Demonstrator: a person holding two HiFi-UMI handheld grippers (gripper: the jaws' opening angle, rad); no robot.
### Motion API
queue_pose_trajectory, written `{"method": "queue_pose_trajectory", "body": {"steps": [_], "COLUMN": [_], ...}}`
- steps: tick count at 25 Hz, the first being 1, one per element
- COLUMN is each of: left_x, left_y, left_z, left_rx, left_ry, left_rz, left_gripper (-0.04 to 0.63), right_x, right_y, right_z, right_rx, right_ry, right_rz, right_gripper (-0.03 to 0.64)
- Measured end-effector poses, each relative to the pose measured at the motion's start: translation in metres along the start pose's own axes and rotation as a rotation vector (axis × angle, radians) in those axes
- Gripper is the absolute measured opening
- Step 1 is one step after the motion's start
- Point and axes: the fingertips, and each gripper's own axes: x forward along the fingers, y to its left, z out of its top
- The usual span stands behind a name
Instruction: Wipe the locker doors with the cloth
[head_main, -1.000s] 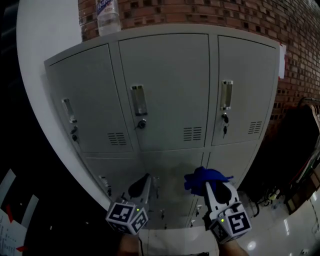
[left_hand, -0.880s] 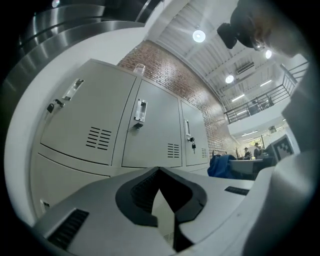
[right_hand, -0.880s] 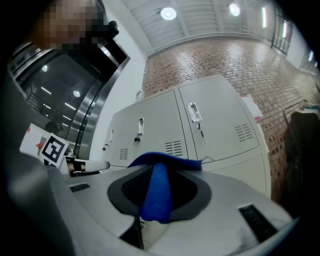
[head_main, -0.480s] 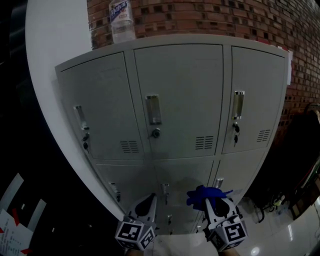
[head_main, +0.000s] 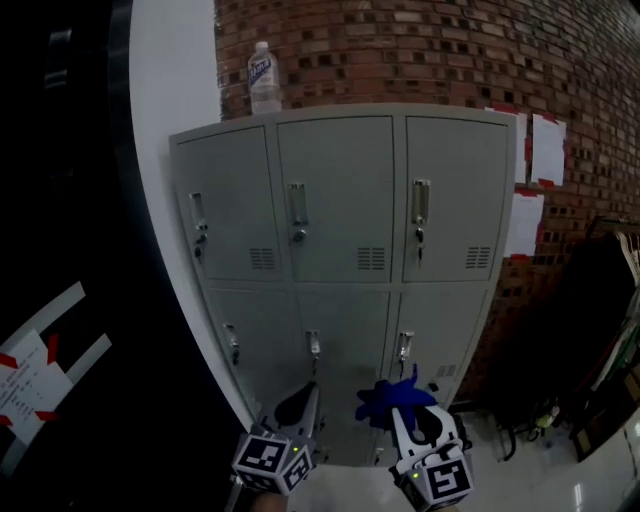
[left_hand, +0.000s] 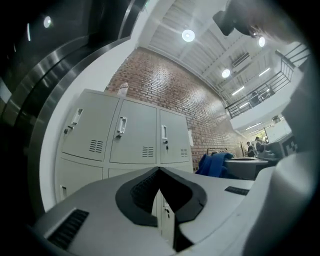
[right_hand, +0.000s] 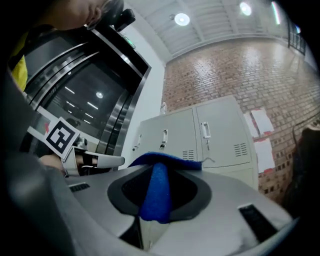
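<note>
The grey lockers stand against the brick wall, three doors over three, all closed. Both grippers hang low in the head view, well short of the doors. My right gripper is shut on a blue cloth, which bunches above the jaws. In the right gripper view the cloth is pinched between the jaws, with the lockers beyond. My left gripper is shut with nothing in it. In its own view the left gripper points at the lockers, and the cloth shows at the right.
A plastic bottle stands on top of the lockers. A white curved wall flanks them on the left. White papers are stuck to the brick at the right, above dark hanging things. Glossy floor lies at the lower right.
The view has pulled back from the lockers: they look smaller and farther, and both rows of doors now show. Both grippers stay low, the right still holding the cloth.
</note>
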Motion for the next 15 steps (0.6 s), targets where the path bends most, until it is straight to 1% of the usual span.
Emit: {"method": "queue_pose_trajectory", "body": {"steps": [3, 5, 8, 12, 15], "left_x": [-0.052, -0.085, -0.129, -0.181, -0.21], "left_y": [-0.071, -0.115, -0.166, -0.201, -0.214], "left_z": [-0.02, -0.026, -0.019, -0.004, 0.006], "left_rx": [-0.042, -0.071, -0.056, -0.023, -0.018], "left_ry": [0.036, 0.065, 0.098, 0.103, 0.093], "left_rz": [0.031, 0.037, 0.048, 0.077, 0.066], "left_gripper": [-0.002, -0.002, -0.002, -0.002, -0.003], "right_x": [-0.096, -0.151, -0.213, -0.262, -0.282], "right_y": [-0.003, -0.008, -0.016, -0.01, 0.005], "right_z": [-0.014, -0.012, 0.01, 0.029, 0.043], "right_rx": [0.073, 0.111, 0.176, 0.216, 0.236], "right_ry": [0.078, 0.109, 0.103, 0.085, 0.067], "right_rz": [0.016, 0.018, 0.006, 0.009, 0.007], "right_gripper": [0.098, 0.097, 0.097, 0.097, 0.097]}}
